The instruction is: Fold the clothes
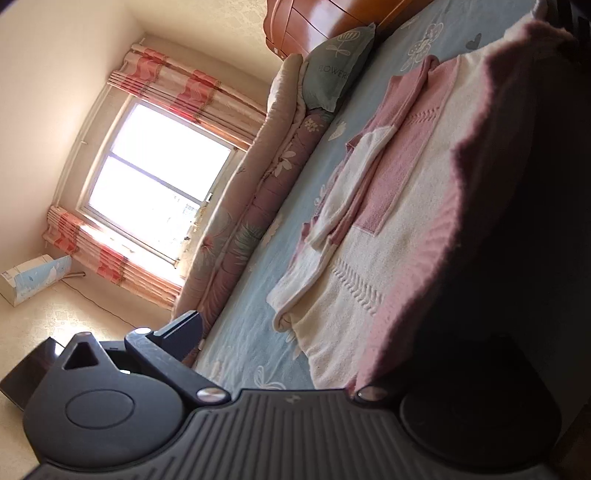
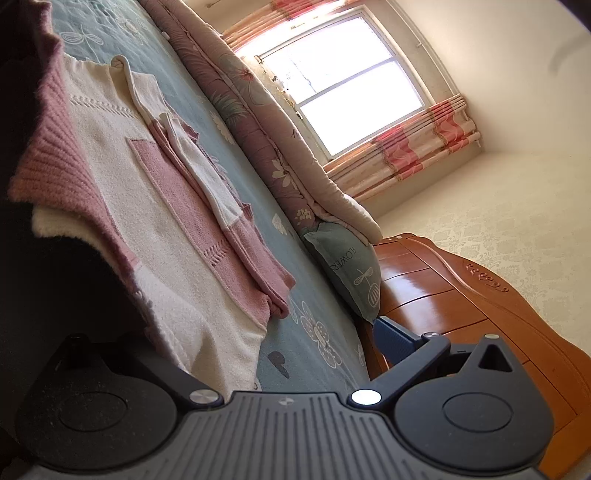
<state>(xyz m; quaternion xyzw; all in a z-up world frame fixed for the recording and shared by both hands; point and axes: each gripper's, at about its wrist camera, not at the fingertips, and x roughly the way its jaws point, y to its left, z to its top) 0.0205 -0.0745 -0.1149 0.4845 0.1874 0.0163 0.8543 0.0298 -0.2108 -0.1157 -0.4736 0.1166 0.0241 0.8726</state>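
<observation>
A blue floral bedsheet (image 1: pixel 258 343) covers the bed, and along its far side runs a long rolled quilt (image 1: pixel 258 206) in mauve with a flower print. At the quilt's end a grey-green pillow (image 1: pixel 332 74) leans against the wooden headboard (image 1: pixel 314 22). Behind the bed a bright window (image 1: pixel 159 177) is framed by pink striped curtains (image 1: pixel 177 85); a white and blue box (image 1: pixel 33 277) stands at about 9 o'clock in the left wrist view, with a thin cable trailing from it.

The pink and cream sweater (image 1: pixel 399 236) lies spread on the sheet, one sleeve (image 1: pixel 354 184) folded in over its body. Its near edge is lifted toward both cameras — a ribbed pink hem rises at 3 o'clock in the left view and at 9 o'clock in the right, where the sweater (image 2: pixel 147 229) drapes down from the raised edge.

That raised cloth stands in the way: it darkens a wide part of each view and hides the inner finger of each tool. On the left gripper (image 1: pixel 369 350) only the outer finger shows, at 7 o'clock, bare against the wall; the other side is buried under the hem. The right gripper (image 2: pixel 240 350) is the mirror of it — a blue-padded finger free at 4 o'clock before the headboard, the other lost beneath the knit. Whether either pair of jaws is clenched on the hem cannot be told.
</observation>
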